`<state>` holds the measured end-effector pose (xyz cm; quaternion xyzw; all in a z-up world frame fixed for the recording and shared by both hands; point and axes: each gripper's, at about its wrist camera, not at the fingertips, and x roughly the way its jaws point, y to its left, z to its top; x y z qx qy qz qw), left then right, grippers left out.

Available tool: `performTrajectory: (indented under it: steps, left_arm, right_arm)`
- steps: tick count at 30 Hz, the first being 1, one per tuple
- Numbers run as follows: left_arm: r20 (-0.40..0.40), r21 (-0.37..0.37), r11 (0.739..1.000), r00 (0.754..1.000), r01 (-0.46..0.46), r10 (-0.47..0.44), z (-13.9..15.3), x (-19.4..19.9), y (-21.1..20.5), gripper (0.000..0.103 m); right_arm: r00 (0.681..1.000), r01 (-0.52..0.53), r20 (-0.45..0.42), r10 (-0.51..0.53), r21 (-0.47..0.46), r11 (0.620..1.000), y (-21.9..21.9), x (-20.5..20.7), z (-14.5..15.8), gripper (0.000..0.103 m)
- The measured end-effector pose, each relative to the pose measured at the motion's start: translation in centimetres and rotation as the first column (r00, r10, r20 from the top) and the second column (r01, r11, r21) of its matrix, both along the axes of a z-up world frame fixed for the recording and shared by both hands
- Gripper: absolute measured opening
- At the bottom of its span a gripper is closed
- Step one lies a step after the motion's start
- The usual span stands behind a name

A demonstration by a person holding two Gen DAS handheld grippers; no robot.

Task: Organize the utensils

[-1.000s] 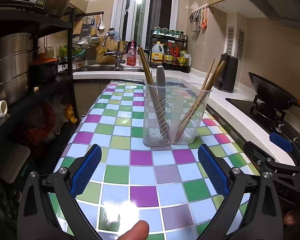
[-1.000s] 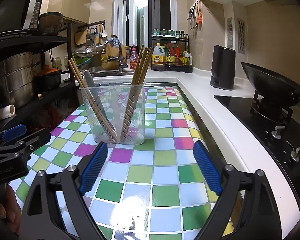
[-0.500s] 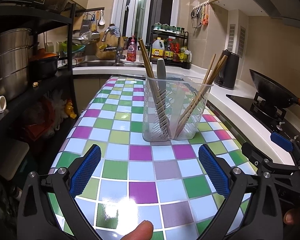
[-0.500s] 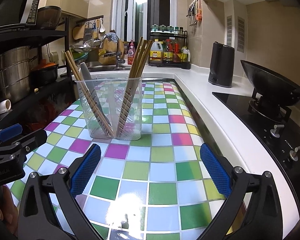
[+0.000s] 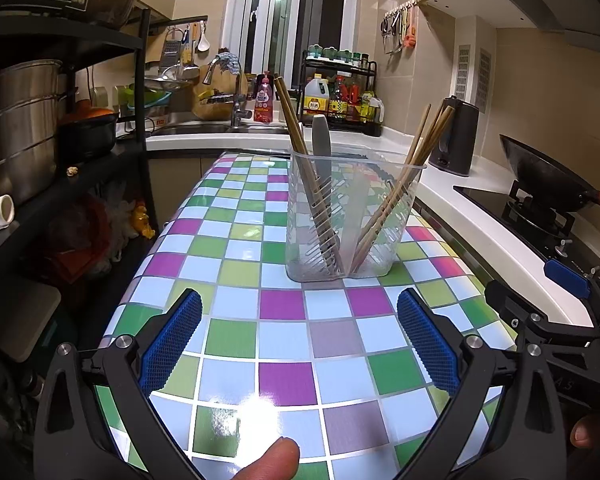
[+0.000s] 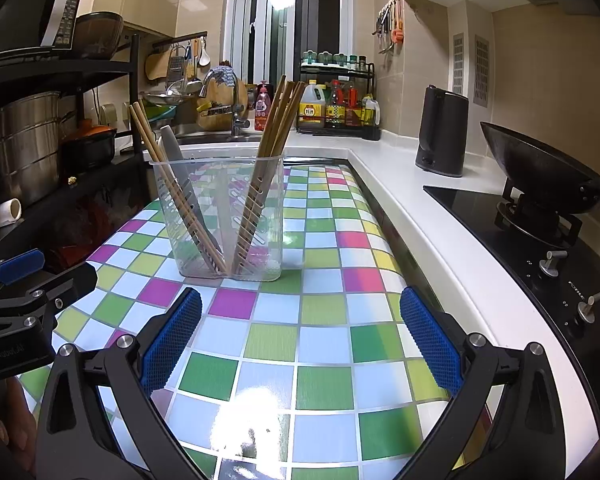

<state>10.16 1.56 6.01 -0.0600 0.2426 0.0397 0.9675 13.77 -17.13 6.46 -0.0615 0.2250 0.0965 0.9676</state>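
A clear plastic utensil holder (image 5: pixel 350 216) (image 6: pixel 224 220) stands upright on the checkered tabletop (image 5: pixel 284 344). Its left half holds wooden chopsticks (image 5: pixel 300 148) and a grey-handled utensil (image 5: pixel 321 140); its right half holds more chopsticks (image 5: pixel 412 160) (image 6: pixel 276 128). My left gripper (image 5: pixel 299 340) hovers open over the table, short of the holder, with nothing between its blue pads. In the right wrist view my right gripper (image 6: pixel 300 340) is open too and empty, with the holder ahead and to the left. Each gripper shows at the edge of the other's view.
A black shelf rack (image 5: pixel 40 128) with steel pots stands left of the table. To the right runs a white counter (image 6: pixel 440 240) with a dark kettle (image 6: pixel 442 132), a stove and a black wok (image 6: pixel 540 172). A sink and a bottle rack (image 5: pixel 340 100) lie behind.
Both grippers have drawn back and risen slightly from the holder, which now looks a little farther off. Both stay open and empty. The holder has not moved.
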Motion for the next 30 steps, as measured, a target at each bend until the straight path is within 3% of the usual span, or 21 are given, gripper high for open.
performTrajectory:
  steps: [30]
  left_arm:
    - [0.000,0.009,1.000,1.000,0.003,-0.003,-0.07,0.00,-0.21,0.095]
  right_arm:
    - [1.000,-0.002,0.003,0.002,-0.004,1.000,0.12,-0.12,0.02,0.098]
